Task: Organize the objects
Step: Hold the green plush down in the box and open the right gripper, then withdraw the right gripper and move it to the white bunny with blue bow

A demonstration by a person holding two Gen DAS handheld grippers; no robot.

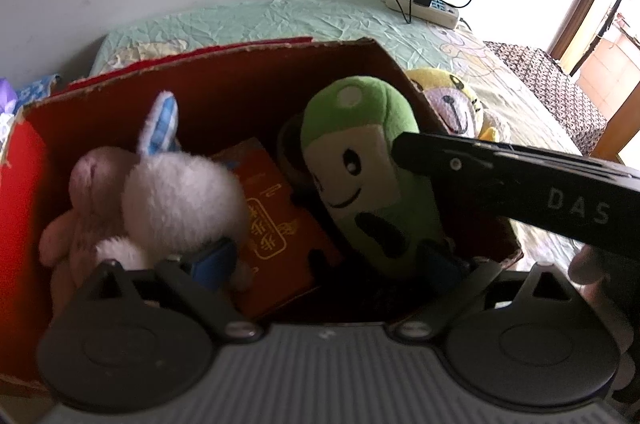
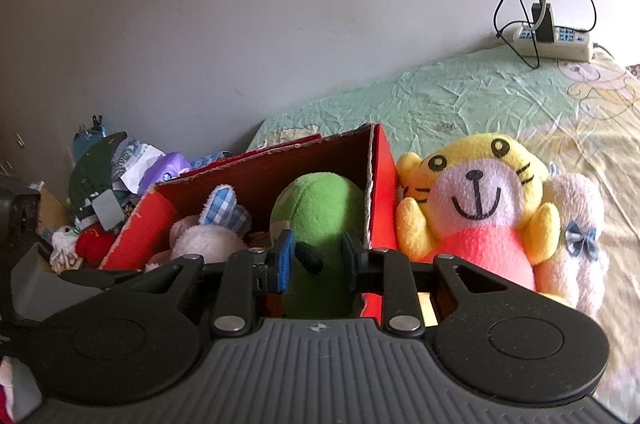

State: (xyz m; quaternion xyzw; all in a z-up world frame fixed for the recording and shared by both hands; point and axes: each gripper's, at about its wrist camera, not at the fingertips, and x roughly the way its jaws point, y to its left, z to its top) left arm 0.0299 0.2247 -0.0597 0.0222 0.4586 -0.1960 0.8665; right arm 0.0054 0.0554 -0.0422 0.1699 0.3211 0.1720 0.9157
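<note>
A red cardboard box [image 1: 200,68] on the bed holds a pink-and-white bunny [image 1: 176,196], a red booklet with gold characters [image 1: 276,224] and a green plush toy [image 1: 360,160]. My left gripper [image 1: 326,260] hangs over the box's near side, open wide, with one finger by the bunny and the other by the green toy's lower end. My right gripper [image 2: 316,260] is shut on the green plush toy [image 2: 320,204], which stands upright against the box's right wall [image 2: 376,184]. In the left wrist view, the right gripper [image 1: 404,152] reaches in from the right to the toy's face.
A yellow tiger plush [image 2: 480,208] and a white plush with a blue bow [image 2: 576,236] lie on the sheet just right of the box. A power strip with cables [image 2: 556,42] sits by the wall. Clutter [image 2: 112,184] is piled left of the box.
</note>
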